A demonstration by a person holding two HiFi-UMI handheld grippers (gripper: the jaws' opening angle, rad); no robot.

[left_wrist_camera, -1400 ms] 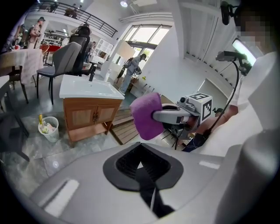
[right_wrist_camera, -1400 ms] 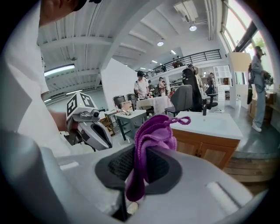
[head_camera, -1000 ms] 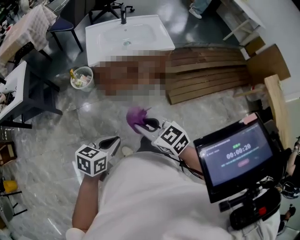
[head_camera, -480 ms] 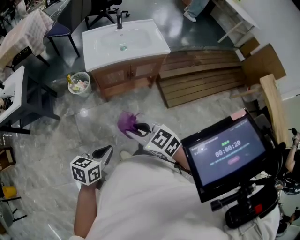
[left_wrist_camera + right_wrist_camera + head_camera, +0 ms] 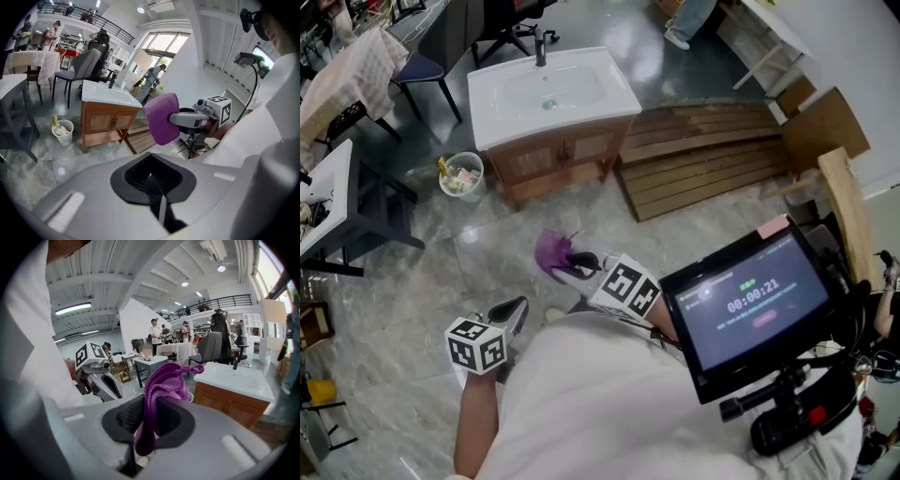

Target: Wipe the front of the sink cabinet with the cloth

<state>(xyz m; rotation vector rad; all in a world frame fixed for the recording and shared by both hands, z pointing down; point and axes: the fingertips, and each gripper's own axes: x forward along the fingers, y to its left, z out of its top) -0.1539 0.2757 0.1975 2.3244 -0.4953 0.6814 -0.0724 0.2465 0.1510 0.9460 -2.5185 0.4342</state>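
Your right gripper (image 5: 584, 263) has its jaws clamped on the purple cloth (image 5: 550, 251), which is bunched up at centre frame, well apart from the sink cabinet (image 5: 551, 157) in the upper middle. Your left gripper (image 5: 515, 310), at lower left, has its jaws pressed together with nothing between them.

Glossy grey stone floor (image 5: 412, 272) fills the head view, with wooden slats (image 5: 712, 150) at upper right and a bin (image 5: 461, 176) and chair (image 5: 422, 64) at upper left. The gripper views show a white ceiling (image 5: 140, 268) with a strip light (image 5: 72, 309), tall windows (image 5: 161, 42) and a railed mezzanine (image 5: 220, 301).
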